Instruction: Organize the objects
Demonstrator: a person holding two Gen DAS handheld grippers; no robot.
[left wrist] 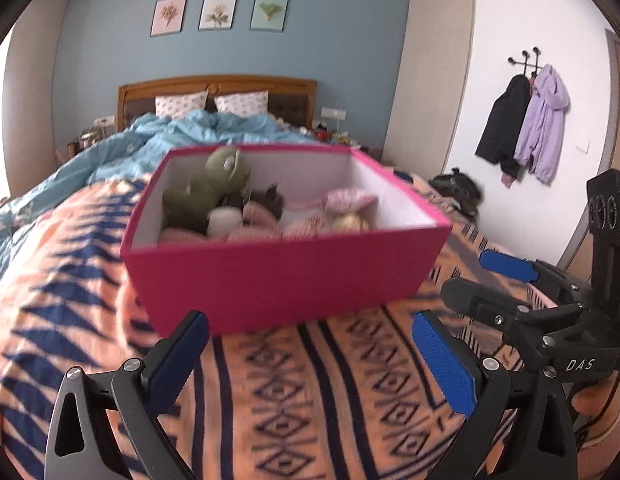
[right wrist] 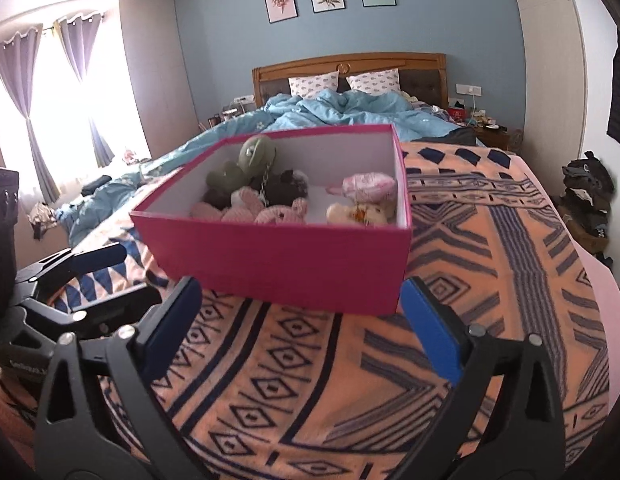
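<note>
Toys lie in the pink box on the bed, just ahead of both released, empty tongs: left, right. Soft bedding gives; a nudge to one wall could tilt the box and spill them.

I'm seeing the box sitting on the blanket, just ahead of my left gripper and right gripper. Plush toys are lying inside it, with the duvet and pillows sitting behind.
</note>
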